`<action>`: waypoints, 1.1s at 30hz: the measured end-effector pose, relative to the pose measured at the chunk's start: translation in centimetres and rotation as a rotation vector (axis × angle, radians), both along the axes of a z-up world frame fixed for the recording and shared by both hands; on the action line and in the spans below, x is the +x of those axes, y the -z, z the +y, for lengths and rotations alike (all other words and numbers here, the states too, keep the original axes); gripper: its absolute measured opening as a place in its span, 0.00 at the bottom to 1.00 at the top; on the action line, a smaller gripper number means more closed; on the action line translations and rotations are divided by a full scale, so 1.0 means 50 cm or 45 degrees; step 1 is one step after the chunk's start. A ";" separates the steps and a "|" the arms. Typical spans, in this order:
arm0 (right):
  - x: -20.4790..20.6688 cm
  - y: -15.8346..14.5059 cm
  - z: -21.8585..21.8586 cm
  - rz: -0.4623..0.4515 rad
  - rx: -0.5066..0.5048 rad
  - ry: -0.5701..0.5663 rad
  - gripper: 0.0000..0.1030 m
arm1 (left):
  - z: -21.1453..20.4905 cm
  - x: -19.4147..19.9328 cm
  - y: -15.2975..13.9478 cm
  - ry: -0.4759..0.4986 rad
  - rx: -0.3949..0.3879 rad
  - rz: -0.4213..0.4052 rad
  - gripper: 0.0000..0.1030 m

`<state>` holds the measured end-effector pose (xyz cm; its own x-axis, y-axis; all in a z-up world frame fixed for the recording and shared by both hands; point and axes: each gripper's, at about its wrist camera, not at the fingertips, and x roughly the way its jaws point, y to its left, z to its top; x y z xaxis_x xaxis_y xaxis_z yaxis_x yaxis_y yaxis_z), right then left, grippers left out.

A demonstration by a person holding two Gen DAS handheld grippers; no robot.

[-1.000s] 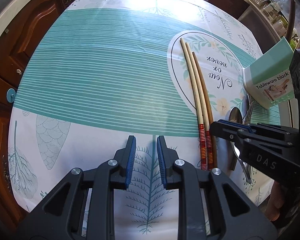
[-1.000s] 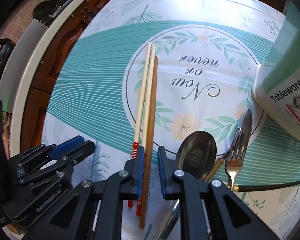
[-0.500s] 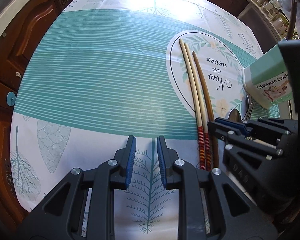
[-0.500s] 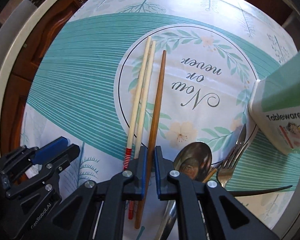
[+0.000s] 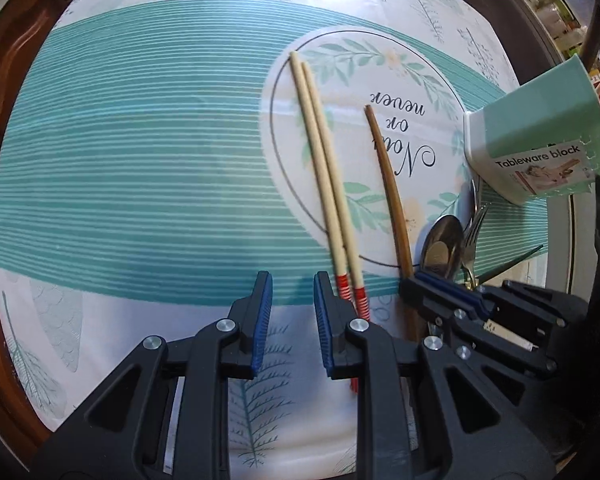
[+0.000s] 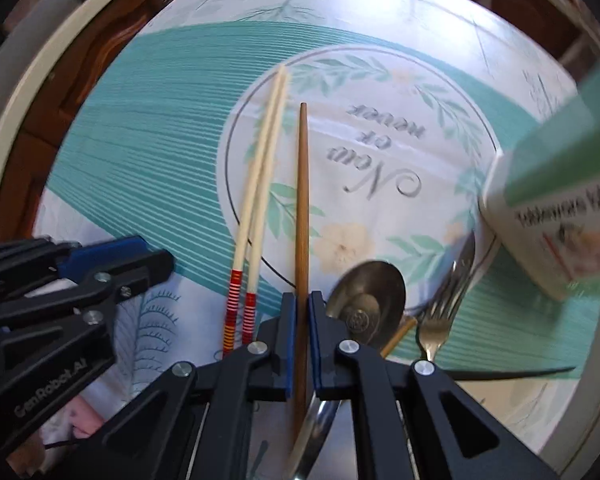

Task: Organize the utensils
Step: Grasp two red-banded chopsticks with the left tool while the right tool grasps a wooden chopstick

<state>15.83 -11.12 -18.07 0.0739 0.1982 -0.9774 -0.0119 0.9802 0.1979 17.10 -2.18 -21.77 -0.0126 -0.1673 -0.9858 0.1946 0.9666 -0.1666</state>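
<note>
My right gripper [image 6: 302, 300] is shut on a brown wooden chopstick [image 6: 302, 200], which points away over the tablecloth and has swung clear of the pale pair. The chopstick [image 5: 388, 180] and the right gripper [image 5: 420, 284] also show in the left wrist view. Two pale chopsticks with red-striped ends [image 6: 256, 200] lie side by side to its left, and they show in the left wrist view [image 5: 324, 168]. My left gripper [image 5: 293, 288] is open and empty just left of their striped ends. A steel spoon [image 6: 368, 304] and fork [image 6: 444, 300] lie to the right.
A white and green "Tableware block" holder [image 5: 540, 140] stands at the right; it also shows in the right wrist view [image 6: 560, 208]. A dark thin utensil [image 6: 512, 372] lies near the front right. The tablecloth [image 5: 140, 160] covers the table; wooden cabinets lie beyond its left edge.
My right gripper closed on the brown chopstick and moved it right, away from the pale pair. My left gripper shifted closer to the striped ends and stayed open.
</note>
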 end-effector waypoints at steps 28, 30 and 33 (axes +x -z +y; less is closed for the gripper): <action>-0.047 0.009 -0.112 0.023 0.292 0.199 0.06 | -0.099 0.030 0.003 0.052 0.206 -0.010 0.18; -0.046 0.009 -0.111 0.023 0.290 0.202 0.06 | -0.101 0.031 0.003 0.053 0.235 -0.004 0.18; -0.048 0.008 -0.111 0.021 0.294 0.205 0.06 | -0.095 0.032 0.015 0.036 0.256 0.039 0.18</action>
